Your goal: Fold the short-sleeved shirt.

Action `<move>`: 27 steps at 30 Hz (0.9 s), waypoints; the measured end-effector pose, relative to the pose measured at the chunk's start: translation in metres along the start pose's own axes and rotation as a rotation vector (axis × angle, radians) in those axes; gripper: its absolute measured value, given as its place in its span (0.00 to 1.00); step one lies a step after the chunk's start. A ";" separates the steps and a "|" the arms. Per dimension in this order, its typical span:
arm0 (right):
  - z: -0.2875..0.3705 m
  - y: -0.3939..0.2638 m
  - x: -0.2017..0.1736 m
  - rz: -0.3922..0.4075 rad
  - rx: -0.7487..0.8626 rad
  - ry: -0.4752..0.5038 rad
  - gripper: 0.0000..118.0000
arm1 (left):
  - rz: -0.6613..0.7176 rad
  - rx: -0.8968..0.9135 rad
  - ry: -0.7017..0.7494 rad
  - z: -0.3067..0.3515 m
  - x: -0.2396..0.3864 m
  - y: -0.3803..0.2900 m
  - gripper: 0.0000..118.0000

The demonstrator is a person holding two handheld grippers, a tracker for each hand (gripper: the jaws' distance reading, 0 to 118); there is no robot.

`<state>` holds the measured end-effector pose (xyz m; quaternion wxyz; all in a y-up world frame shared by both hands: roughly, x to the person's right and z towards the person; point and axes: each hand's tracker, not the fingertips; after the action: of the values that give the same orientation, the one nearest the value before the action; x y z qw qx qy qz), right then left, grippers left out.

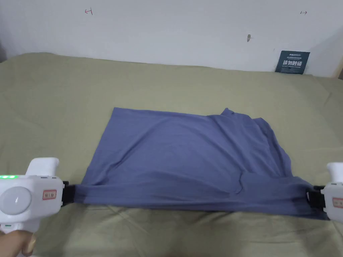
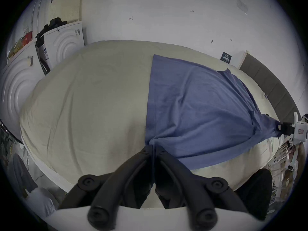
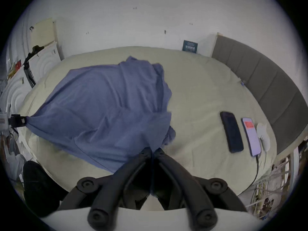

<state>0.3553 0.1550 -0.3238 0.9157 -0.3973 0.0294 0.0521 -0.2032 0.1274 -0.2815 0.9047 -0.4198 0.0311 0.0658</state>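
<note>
Left white plastic handheld gripper with black jaws [image 1: 68, 194]: low at near-left, body level, jaws pointing inward to right, pressed together on fabric corner [image 2: 152, 147]. Bare hand [image 1: 16, 242] grips its handle from below. Right white plastic handheld gripper with black jaws [image 1: 311, 198]: low at near-right, jaws pointing inward to left, pinched together on fabric [image 3: 152, 149]. Both at about same height, well apart

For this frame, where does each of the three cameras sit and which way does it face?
Head view: above the near bed edge, looking down and forward at the blue shirt; left tongs, right tongs and a hand show.
Left gripper view: behind the left tongs, facing across the bed; its jaws pinch the shirt.
Right gripper view: behind the right tongs, same facing, two phones beside.
All share the shirt.
</note>
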 end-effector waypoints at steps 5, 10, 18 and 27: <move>-0.021 0.053 0.004 0.038 -0.005 0.009 0.02 | -0.041 -0.021 -0.005 -0.008 0.001 0.048 0.04; -0.069 0.095 0.008 0.032 -0.039 0.007 0.02 | -0.050 -0.065 -0.016 -0.042 0.005 0.106 0.04; -0.156 0.123 0.010 -0.043 -0.181 -0.015 0.02 | -0.059 -0.182 0.020 -0.122 0.012 0.154 0.04; -0.135 0.106 0.020 -0.156 0.012 0.042 0.75 | -0.020 -0.129 0.059 -0.125 0.004 0.135 0.65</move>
<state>0.3614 0.1295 -0.4951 0.9185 -0.3940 0.0180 -0.0278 -0.2184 0.1185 -0.4642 0.8751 -0.4792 0.0490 0.0463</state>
